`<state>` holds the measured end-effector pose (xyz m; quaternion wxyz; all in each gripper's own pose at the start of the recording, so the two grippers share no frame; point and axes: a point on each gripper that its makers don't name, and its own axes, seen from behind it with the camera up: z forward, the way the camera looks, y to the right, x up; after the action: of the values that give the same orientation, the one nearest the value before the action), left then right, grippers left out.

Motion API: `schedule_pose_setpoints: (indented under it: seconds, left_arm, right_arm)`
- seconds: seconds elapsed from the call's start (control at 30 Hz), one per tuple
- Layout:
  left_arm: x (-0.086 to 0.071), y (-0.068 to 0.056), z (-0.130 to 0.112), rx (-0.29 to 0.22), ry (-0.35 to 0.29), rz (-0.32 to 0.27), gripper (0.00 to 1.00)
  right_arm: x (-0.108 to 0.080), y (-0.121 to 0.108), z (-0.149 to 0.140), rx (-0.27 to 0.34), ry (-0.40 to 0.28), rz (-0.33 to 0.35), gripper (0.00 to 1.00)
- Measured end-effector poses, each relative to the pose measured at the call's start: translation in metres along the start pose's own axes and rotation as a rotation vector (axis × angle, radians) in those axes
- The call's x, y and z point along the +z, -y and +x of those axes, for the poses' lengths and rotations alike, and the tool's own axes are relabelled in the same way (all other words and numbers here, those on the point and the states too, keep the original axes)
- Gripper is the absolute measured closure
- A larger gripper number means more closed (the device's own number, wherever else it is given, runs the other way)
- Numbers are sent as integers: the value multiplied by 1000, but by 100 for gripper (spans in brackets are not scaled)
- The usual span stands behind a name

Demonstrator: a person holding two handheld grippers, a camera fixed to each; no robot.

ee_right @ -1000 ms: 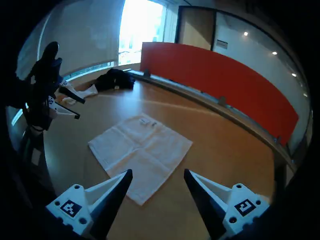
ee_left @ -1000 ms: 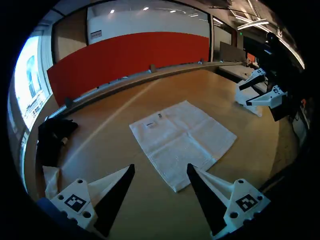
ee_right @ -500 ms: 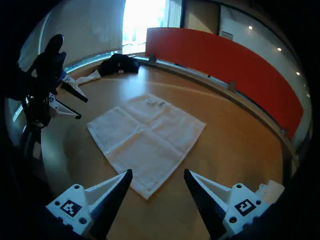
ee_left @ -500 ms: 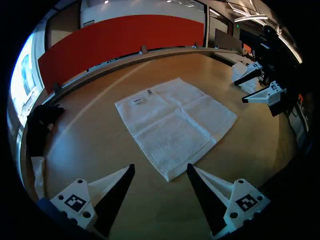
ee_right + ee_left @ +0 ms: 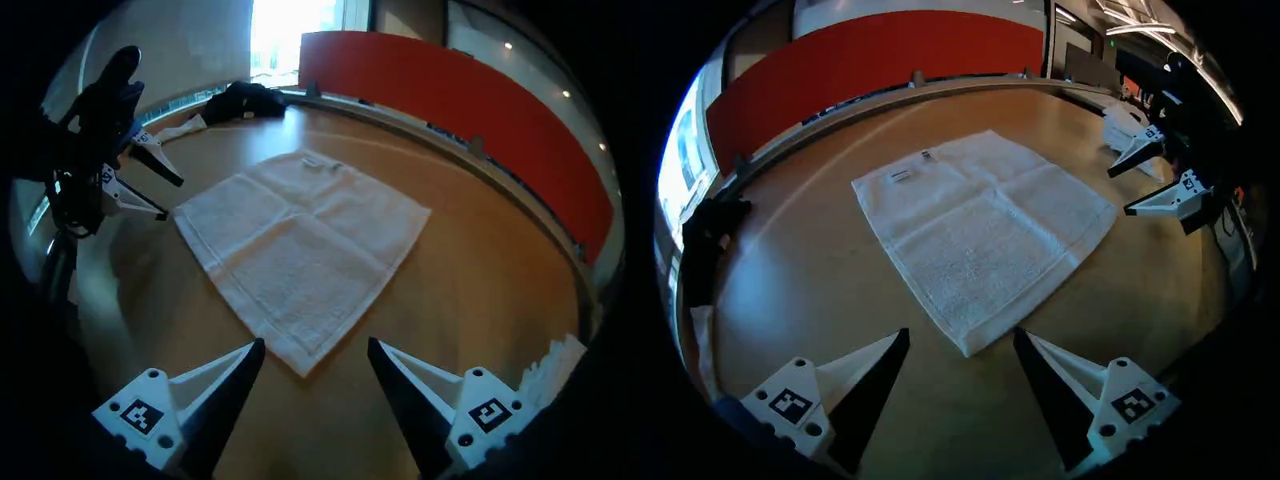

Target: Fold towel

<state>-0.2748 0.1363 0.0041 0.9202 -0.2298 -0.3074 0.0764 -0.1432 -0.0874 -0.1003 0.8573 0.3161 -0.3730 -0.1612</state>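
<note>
One white towel (image 5: 984, 224) lies spread flat on the wooden bench (image 5: 816, 264), with two tools pointed at it from opposite sides.

The left tool (image 5: 960, 332) and the right tool (image 5: 315, 342) each have both fingers spread wide and pinch nothing. A towel corner lies between each pair of fingertips, but whether they touch the cloth cannot be told. The hands holding the tools are dark shapes, too dim to make out. Two small tags (image 5: 900, 176) sit near the towel's far edge, too small to read. One dark bundle (image 5: 244, 100) lies by the window, with a pale cloth (image 5: 186, 126) just beside it. A second pale cloth (image 5: 552, 364) is cut off at the edge of the right gripper view. One red partition (image 5: 872, 60) runs behind the bench.
</note>
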Motion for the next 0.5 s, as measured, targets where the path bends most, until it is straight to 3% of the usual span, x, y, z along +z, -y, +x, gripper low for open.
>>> schedule_pose_setpoints:
  seconds: [0.17, 0.33, 0.5]
  left_arm:
    - [7, -5, -5, 3, 16, -7, 3]
    - [12, -10, -9, 22, 35, -16, 5]
    - [16, -13, -10, 27, 40, -20, 17]
  right_arm:
    - [5, 2, -7, 7, 11, 10, 6]
    - [8, 5, -16, 17, 34, 28, 22]
    - [10, 10, -22, 16, 45, 49, 31]
